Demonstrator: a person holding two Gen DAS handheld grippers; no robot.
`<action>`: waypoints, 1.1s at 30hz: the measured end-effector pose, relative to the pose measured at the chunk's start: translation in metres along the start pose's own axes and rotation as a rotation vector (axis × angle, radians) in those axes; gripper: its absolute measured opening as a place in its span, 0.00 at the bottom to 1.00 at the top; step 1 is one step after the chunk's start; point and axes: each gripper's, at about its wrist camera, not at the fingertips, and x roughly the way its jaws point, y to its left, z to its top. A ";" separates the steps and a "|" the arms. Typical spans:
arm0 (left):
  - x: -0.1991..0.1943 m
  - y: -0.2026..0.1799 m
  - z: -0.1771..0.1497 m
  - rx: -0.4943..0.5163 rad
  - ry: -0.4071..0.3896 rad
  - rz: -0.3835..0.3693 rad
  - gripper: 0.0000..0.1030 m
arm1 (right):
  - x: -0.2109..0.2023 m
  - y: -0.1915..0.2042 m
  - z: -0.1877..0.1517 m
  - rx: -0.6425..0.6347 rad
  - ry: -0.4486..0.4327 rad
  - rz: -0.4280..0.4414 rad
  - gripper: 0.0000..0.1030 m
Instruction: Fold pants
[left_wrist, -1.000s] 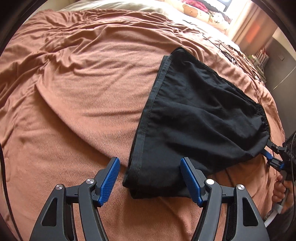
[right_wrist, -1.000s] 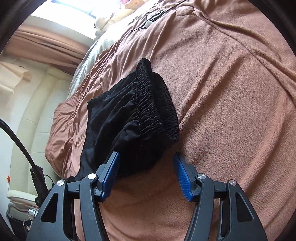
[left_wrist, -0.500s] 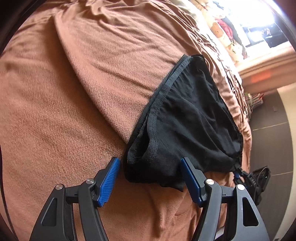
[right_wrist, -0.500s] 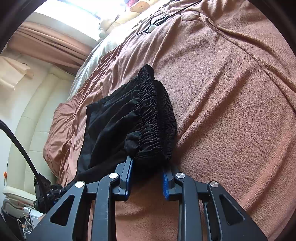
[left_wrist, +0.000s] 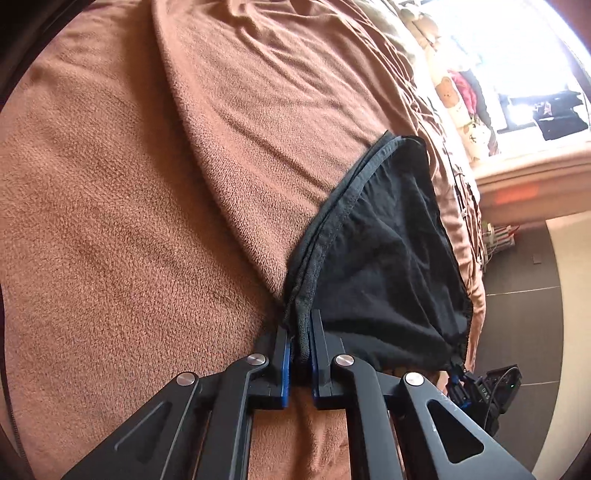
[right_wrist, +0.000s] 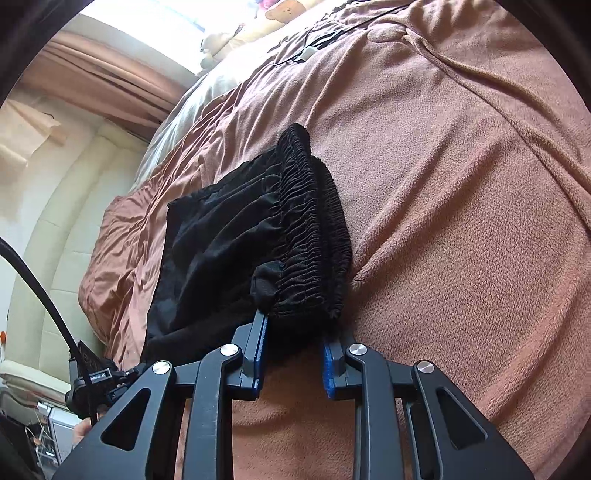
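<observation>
Black pants (left_wrist: 384, 266) lie folded on a brown blanket (left_wrist: 129, 221). My left gripper (left_wrist: 298, 354) is shut on the hem corner of the pants, the seam bunched between its blue pads. In the right wrist view the pants (right_wrist: 229, 243) show their gathered elastic waistband (right_wrist: 314, 236). My right gripper (right_wrist: 294, 354) is shut on the near waistband corner, the fabric filling the gap between the pads. The other gripper shows at the far corner in each view.
The brown blanket (right_wrist: 461, 221) covers the bed with folds and ridges. A pale pillow with a cartoon print (left_wrist: 454, 99) lies at the head. A cream padded headboard (right_wrist: 48, 236) and curtains (right_wrist: 96, 70) stand beyond. Dark floor (left_wrist: 524, 273) lies past the bed edge.
Both grippers were open a second ago. The right closed on the waistband corner first, then the left moved in low and closed on the hem corner.
</observation>
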 end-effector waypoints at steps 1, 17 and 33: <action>-0.004 0.000 0.000 0.003 -0.007 -0.007 0.06 | -0.002 0.003 0.000 -0.009 -0.003 0.001 0.19; -0.072 -0.003 -0.033 0.048 -0.041 -0.069 0.06 | -0.040 0.019 -0.025 -0.055 -0.002 0.035 0.18; -0.134 0.038 -0.115 0.021 -0.070 -0.111 0.06 | -0.083 0.027 -0.091 -0.100 0.051 0.065 0.18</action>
